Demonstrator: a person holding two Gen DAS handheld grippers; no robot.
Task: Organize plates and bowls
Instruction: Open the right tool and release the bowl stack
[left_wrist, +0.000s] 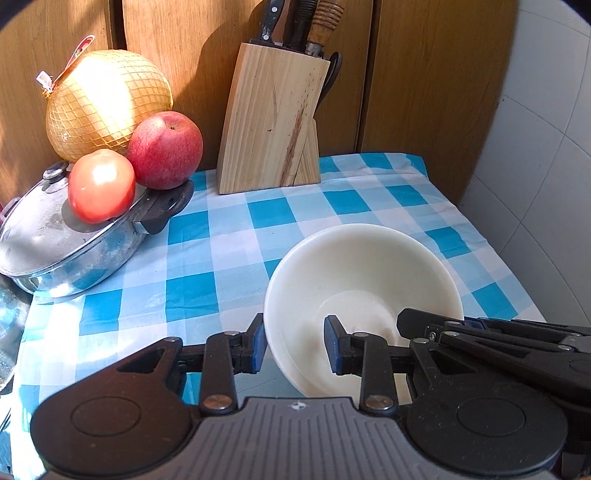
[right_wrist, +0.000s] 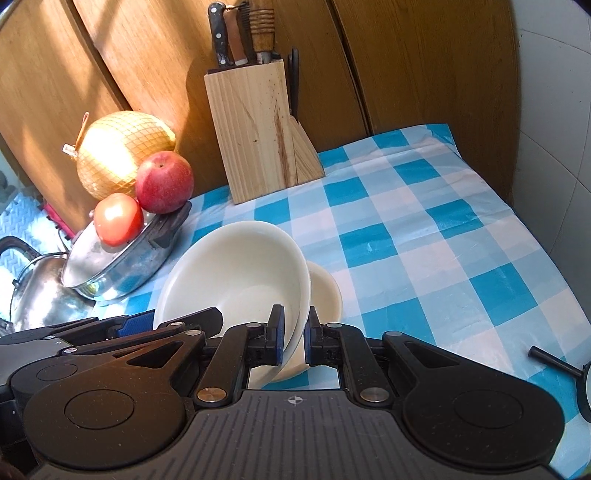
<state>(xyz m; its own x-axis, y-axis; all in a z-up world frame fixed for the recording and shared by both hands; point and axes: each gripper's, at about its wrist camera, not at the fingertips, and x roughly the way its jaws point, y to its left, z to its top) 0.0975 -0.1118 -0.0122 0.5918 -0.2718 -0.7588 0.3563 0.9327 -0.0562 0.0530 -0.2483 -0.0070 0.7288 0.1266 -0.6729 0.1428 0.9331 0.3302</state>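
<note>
A large cream bowl (left_wrist: 362, 280) is tilted over the blue checked tablecloth. In the right wrist view the same bowl (right_wrist: 236, 273) leans over a smaller cream bowl (right_wrist: 325, 291) that stands on the cloth. My right gripper (right_wrist: 294, 339) is shut on the large bowl's near rim, one pad inside and one outside. It also shows in the left wrist view (left_wrist: 417, 325) at the bowl's right rim. My left gripper (left_wrist: 295, 345) is open, its jaws straddling the bowl's left wall without pinching it.
A steel lidded pan (left_wrist: 66, 243) at the left carries a tomato (left_wrist: 101, 186) and an apple (left_wrist: 166, 149), with a netted pomelo (left_wrist: 107, 107) behind. A wooden knife block (left_wrist: 273, 122) stands at the back. A kettle (right_wrist: 33, 291) is far left. Wood panels and a tiled wall enclose the table.
</note>
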